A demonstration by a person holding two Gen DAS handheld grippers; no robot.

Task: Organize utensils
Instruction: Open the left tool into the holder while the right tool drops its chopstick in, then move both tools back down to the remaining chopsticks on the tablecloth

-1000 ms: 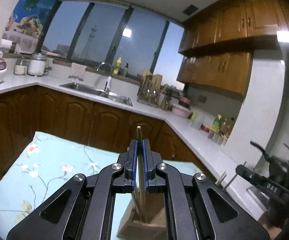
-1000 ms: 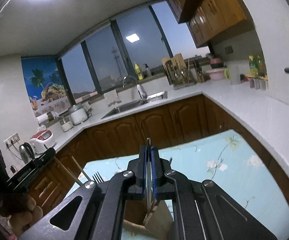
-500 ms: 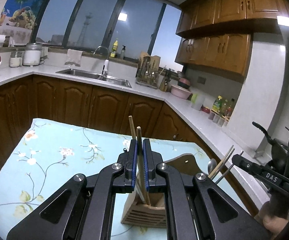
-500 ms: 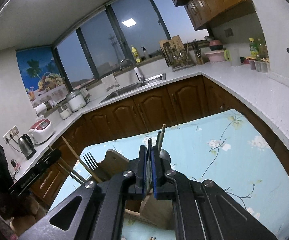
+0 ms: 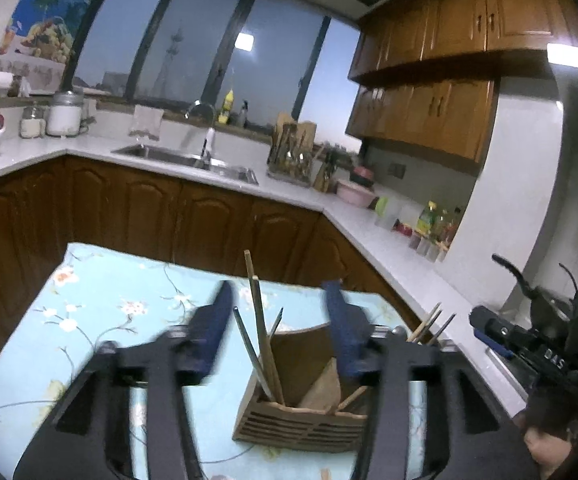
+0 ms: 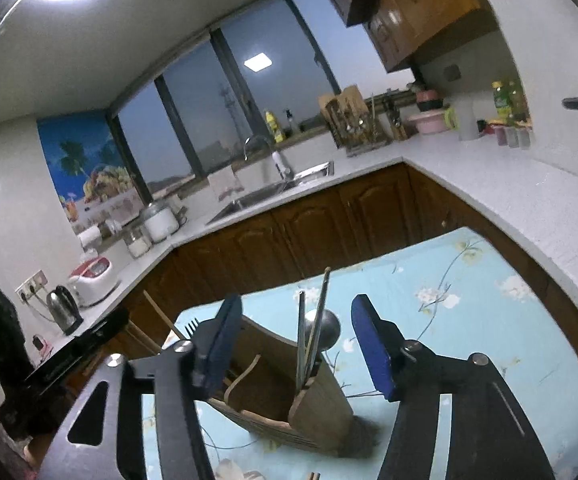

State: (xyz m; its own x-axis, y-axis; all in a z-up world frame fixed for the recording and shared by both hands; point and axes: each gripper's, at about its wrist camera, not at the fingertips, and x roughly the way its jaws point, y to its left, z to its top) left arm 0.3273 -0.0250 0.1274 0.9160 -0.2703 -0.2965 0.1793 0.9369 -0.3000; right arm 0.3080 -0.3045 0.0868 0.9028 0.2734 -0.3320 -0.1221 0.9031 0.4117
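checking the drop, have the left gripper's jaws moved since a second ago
Yes. The left gripper, earlier shut on a chopstick, is opening; its blue pads now flank the wooden holder.

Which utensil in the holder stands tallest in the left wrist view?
The wooden chopstick in the wooden holder; its tip rises above the dark metal sticks beside it.

Utensil holder (image 5: pixel 301 416) stands on bench (image 5: pixel 101 312), between both opening tongs. Chopsticks (image 5: pixel 261 320) upright in its 9 o'clock compartment in left view; spoon (image 6: pixel 323 330) in 3 o'clock compartment in right view. Sink (image 5: pixel 185 160) at 12, behind.
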